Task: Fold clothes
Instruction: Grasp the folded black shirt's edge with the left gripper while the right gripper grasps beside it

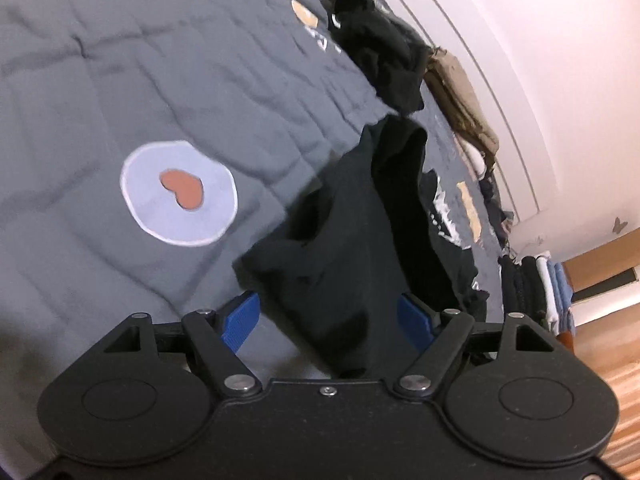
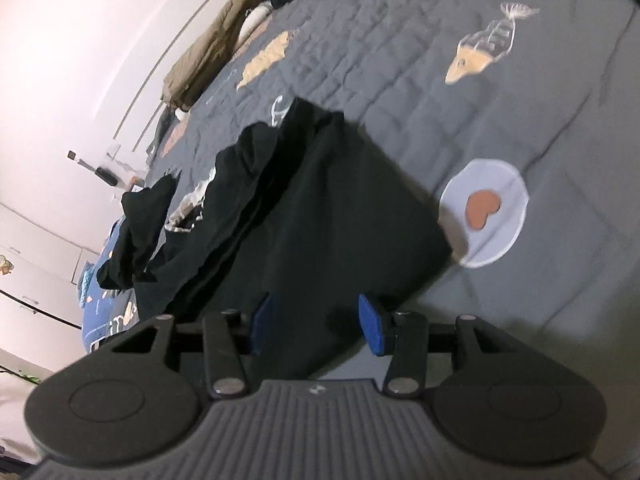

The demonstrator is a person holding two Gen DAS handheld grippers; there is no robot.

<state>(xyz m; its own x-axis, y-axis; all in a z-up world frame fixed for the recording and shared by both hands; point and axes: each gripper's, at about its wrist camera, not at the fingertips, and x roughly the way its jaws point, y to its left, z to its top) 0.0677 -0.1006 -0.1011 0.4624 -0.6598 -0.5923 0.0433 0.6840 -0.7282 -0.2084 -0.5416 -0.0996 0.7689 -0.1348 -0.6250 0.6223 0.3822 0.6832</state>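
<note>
Both grippers low over a bed (image 1: pixel 100 92), aimed down at its grey quilt.

Left gripper (image 1: pixel 330 320): blue fingers (image 1: pixel 242 320) stand wide apart. A black garment (image 1: pixel 340 248) lies on the quilt between them, its near end running under the gripper body. Neither finger presses the cloth; gaps show on both sides.

Right gripper (image 2: pixel 316 326): fingers (image 2: pixel 370 328) about half apart. The same garment (image 2: pixel 340 208), here a flat dark panel with a straight folded edge, lies between and beyond them. Its near corner passes between the fingers. Cannot tell whether the fingers pinch it; the cloth looks to be resting flat on the bed.

Quilt is stitched in squares and printed. A pale disc with a red heart (image 1: pixel 180 192) sits just beside the garment's edge, seen also from the right wrist (image 2: pixel 484 210). Farther off, a fish print (image 2: pixel 484 48).

Beyond the garment, a bunched black pile (image 1: pixel 376 52) lies on the quilt. Khaki clothes (image 1: pixel 464 104) run along the far edge of the bed against a white wall (image 1: pixel 540 40). A folded stack (image 1: pixel 536 288) of dark, white and blue pieces sits at the bed's end. Wooden floor (image 1: pixel 616 400) beside it.
</note>
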